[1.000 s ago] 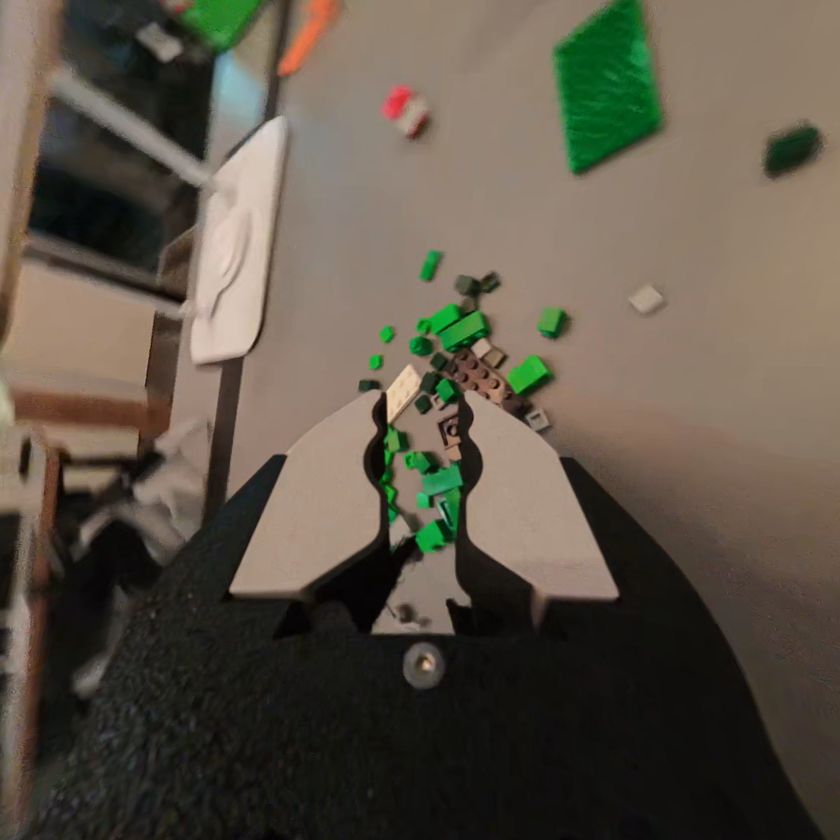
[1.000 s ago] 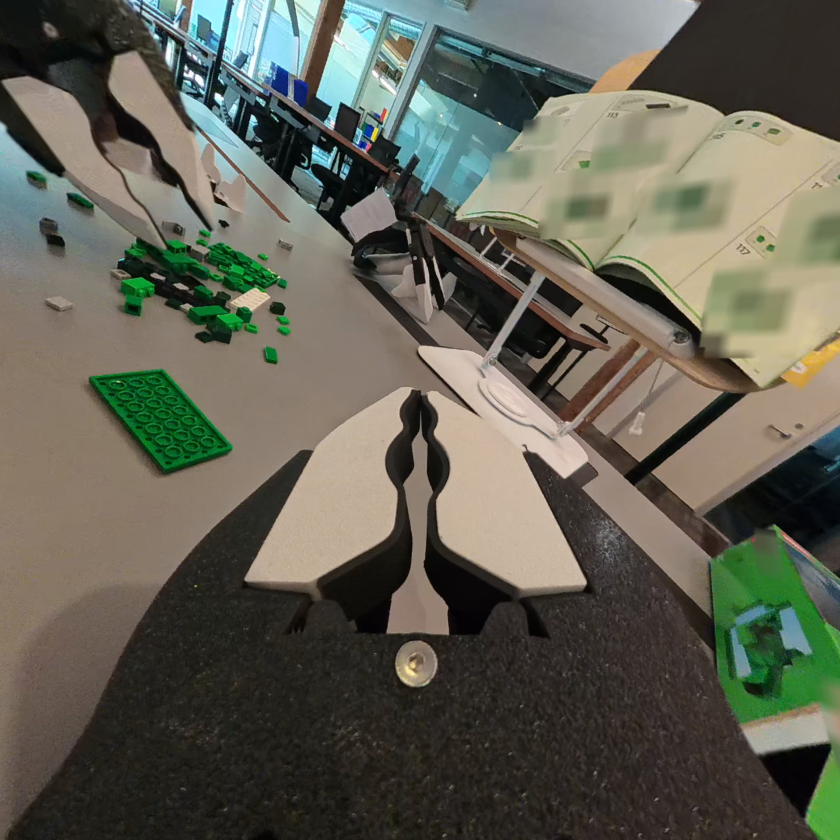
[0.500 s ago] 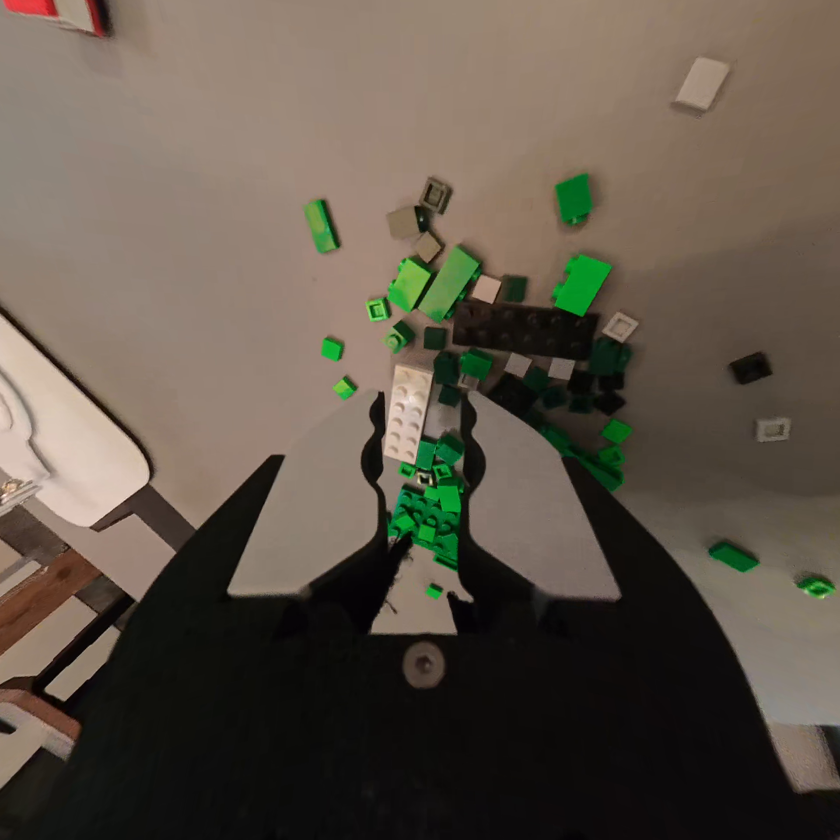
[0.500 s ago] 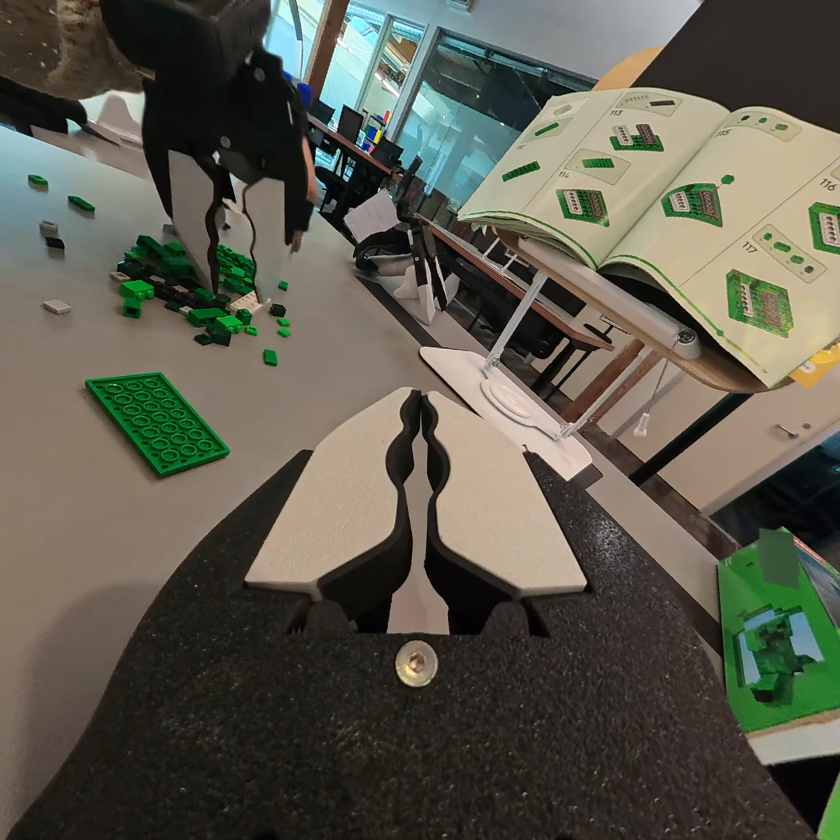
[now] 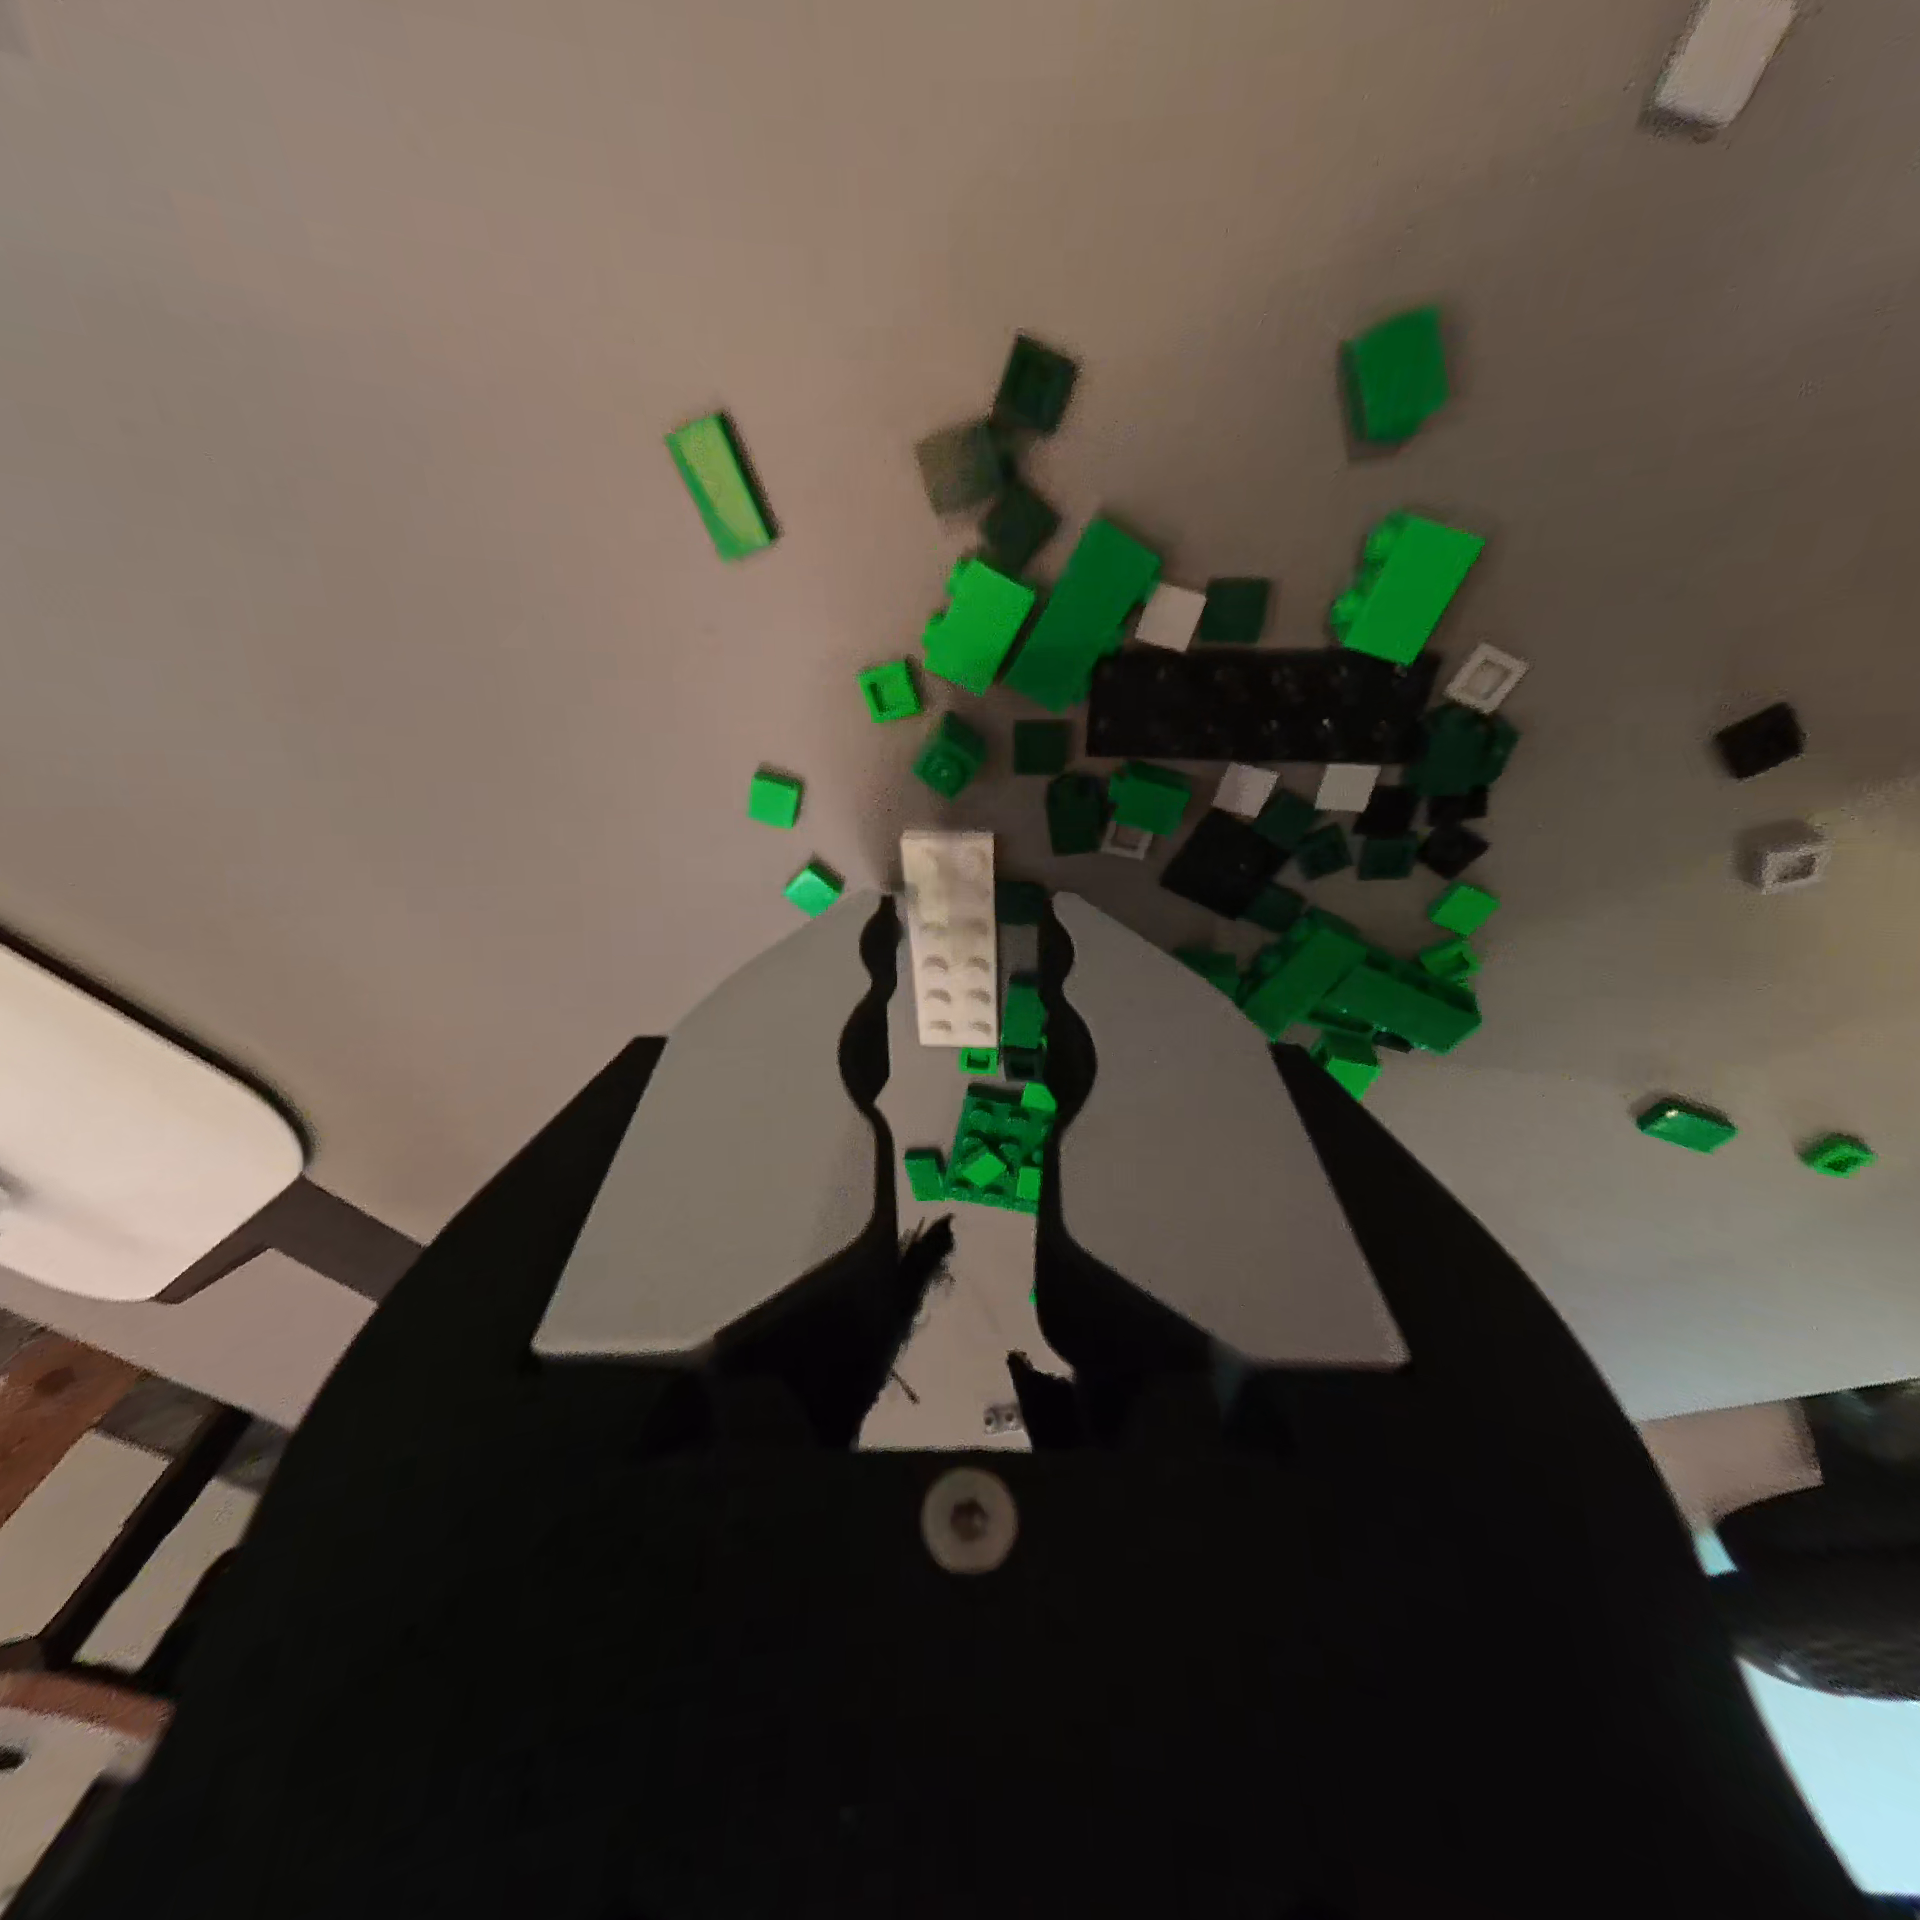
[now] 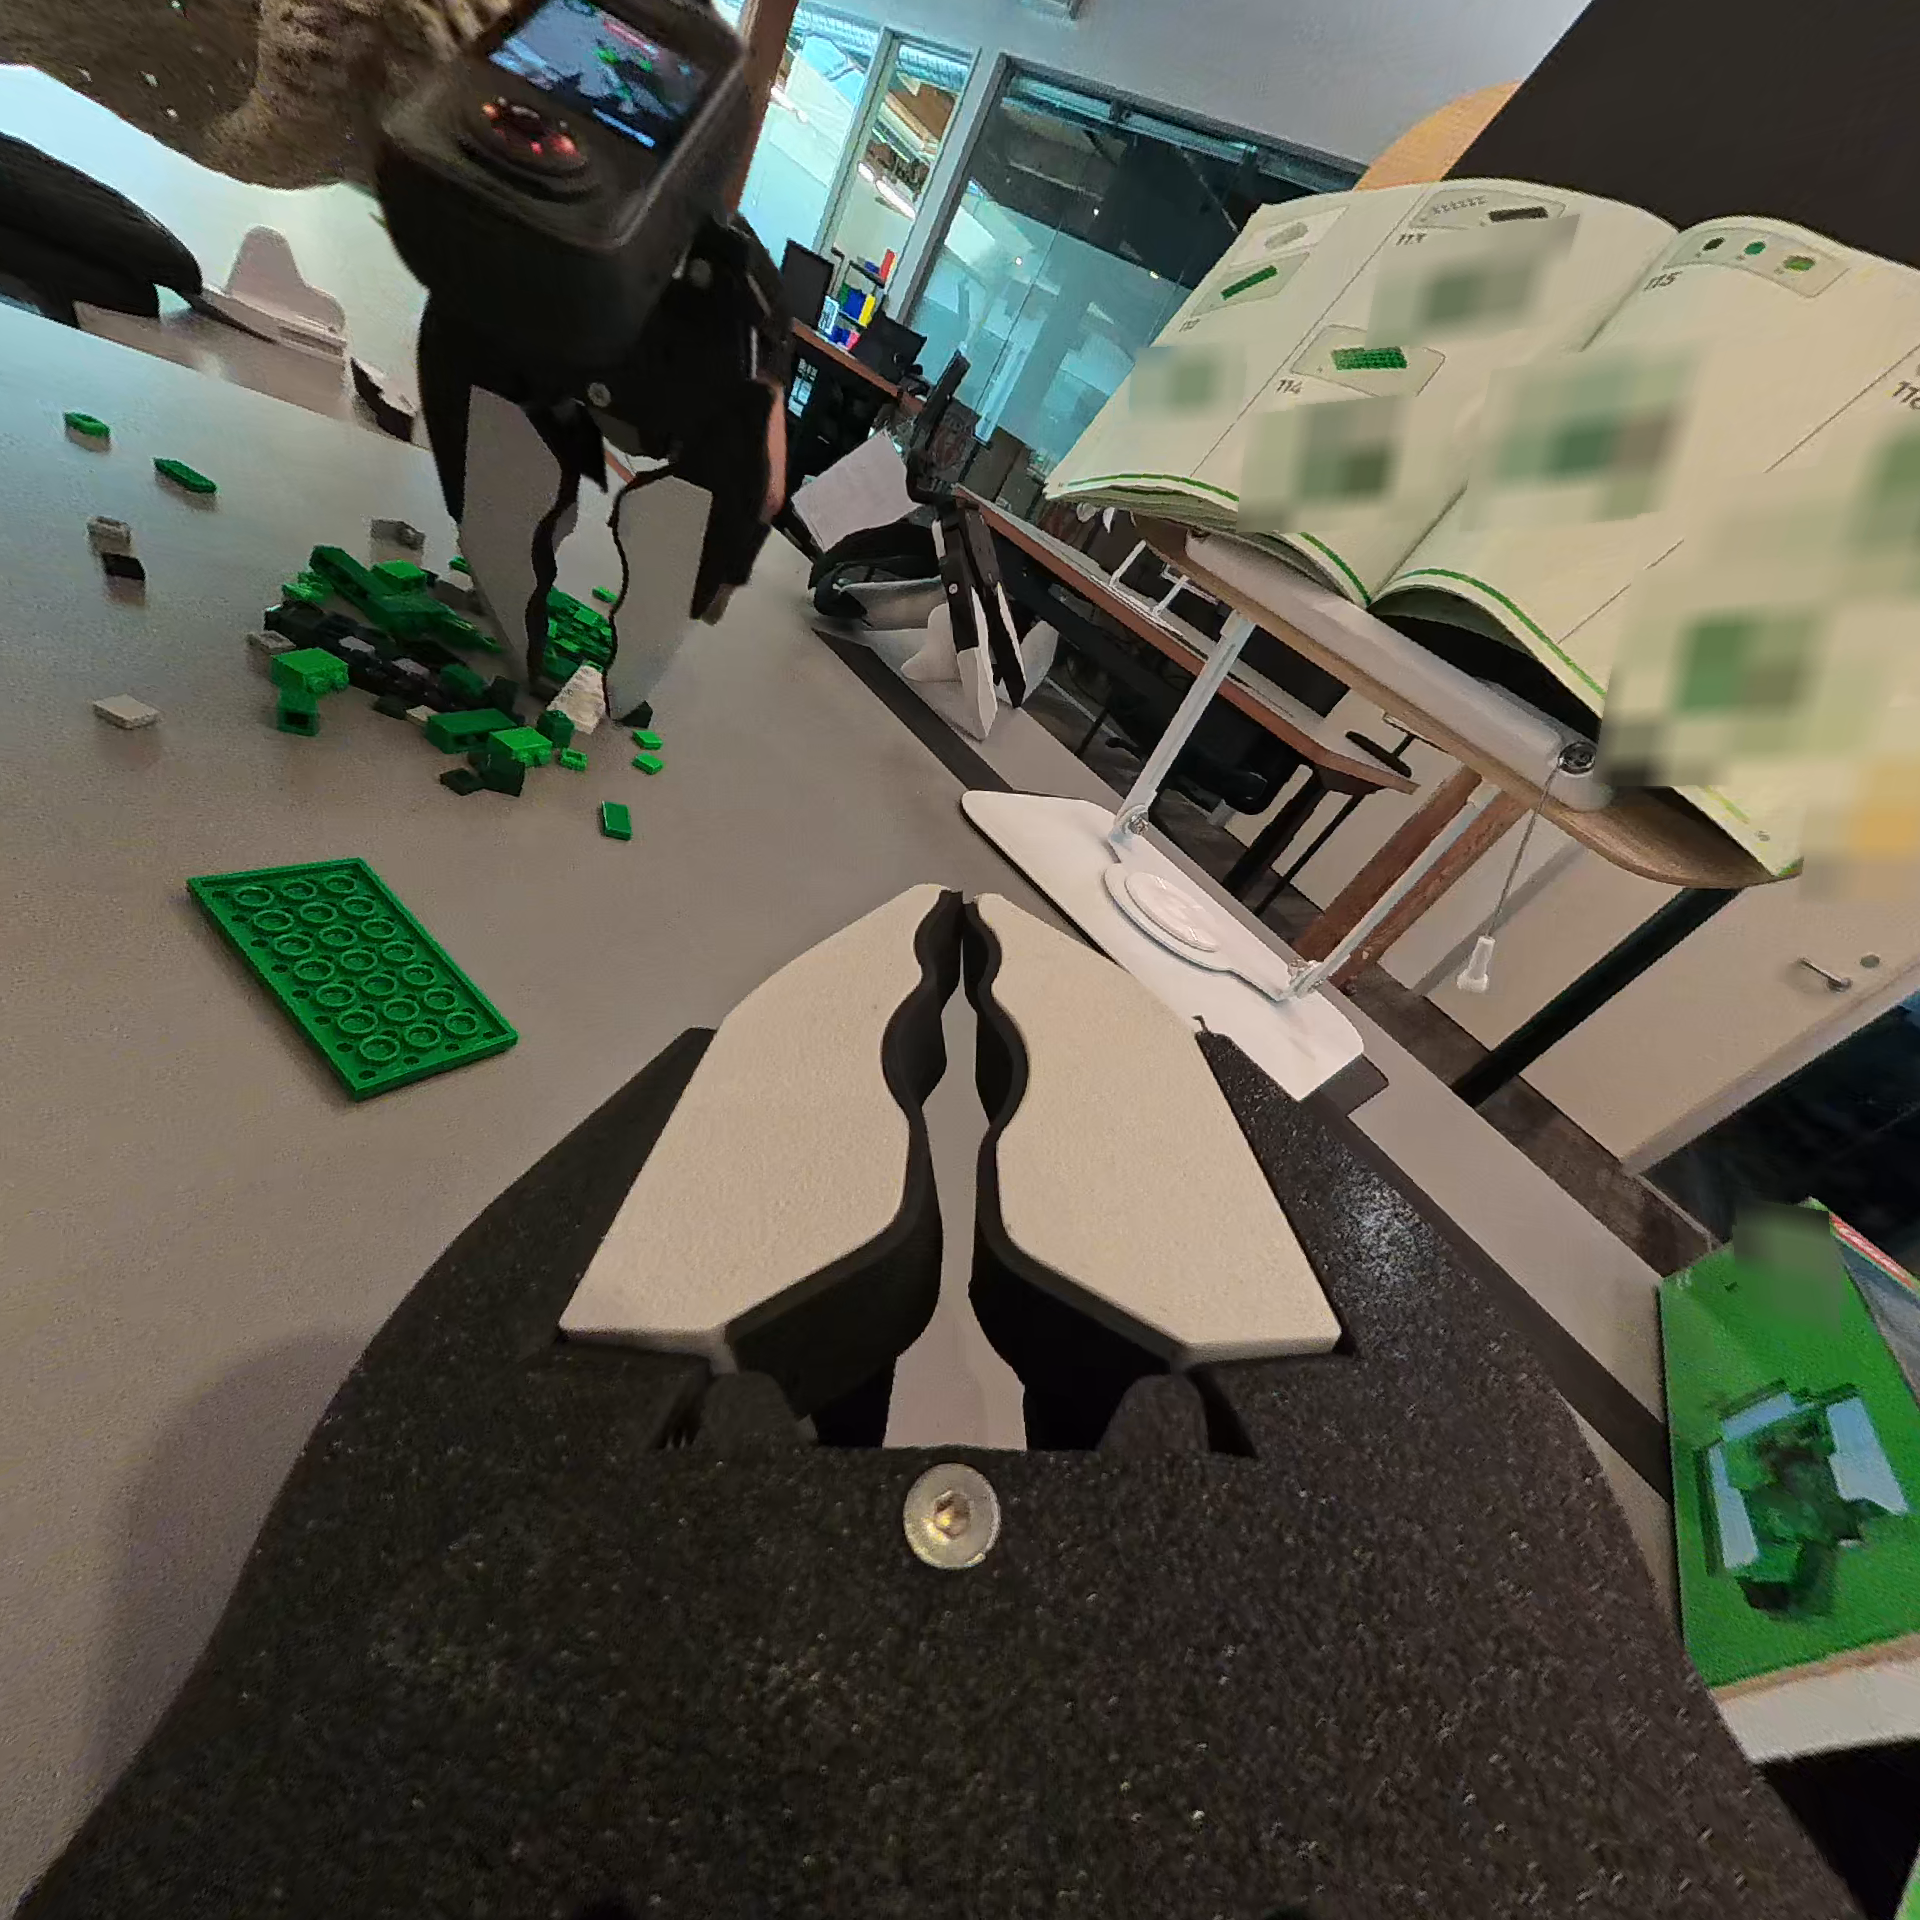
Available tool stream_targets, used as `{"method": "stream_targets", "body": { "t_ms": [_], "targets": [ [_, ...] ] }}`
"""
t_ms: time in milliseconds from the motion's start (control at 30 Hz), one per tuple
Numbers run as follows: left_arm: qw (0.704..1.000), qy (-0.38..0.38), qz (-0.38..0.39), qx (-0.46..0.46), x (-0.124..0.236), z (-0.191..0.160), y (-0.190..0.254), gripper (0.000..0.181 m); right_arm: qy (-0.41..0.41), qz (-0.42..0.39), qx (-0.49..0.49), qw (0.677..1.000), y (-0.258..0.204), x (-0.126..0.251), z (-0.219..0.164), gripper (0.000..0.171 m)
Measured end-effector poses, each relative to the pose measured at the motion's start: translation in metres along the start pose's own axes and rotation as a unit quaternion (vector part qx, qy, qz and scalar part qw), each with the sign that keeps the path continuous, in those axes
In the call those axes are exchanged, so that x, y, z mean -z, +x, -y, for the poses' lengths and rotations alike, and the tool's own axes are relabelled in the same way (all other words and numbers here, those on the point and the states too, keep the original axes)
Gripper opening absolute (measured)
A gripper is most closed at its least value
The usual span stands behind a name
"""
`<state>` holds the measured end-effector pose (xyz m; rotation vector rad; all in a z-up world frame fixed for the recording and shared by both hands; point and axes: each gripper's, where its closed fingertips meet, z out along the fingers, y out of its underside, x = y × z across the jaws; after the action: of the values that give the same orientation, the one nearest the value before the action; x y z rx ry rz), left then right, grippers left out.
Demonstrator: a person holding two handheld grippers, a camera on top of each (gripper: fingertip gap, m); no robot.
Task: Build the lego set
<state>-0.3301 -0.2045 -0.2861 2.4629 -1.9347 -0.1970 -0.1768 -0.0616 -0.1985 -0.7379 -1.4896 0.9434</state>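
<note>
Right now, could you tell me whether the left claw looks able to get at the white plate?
Probably yes: the left claw is open and straddles the white plate. Small green pieces crowd its right side.

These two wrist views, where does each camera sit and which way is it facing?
Left wrist view: on the left tool, looking steeply down at the brick pile; its open fingers straddle the white plate.
Right wrist view: on the right tool, low above the table, facing across it toward the instruction book; its fingers are nearly together, holding nothing.
Shared: the pile, the white plate, the left tool.
</note>
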Motion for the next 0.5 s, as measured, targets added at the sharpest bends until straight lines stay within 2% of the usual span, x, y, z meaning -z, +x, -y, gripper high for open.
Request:
{"method": "stream_targets", "body": {
  "t_ms": [500],
  "targets": [
    [0.997, 0.006, -0.055, 0.049, -0.0013, 0.0077, -0.0047, 0.024, -0.004, 0.007, 0.004, 1.0, -0.0028, -0.0009, -0.0007, 0.0]
  ]
}}
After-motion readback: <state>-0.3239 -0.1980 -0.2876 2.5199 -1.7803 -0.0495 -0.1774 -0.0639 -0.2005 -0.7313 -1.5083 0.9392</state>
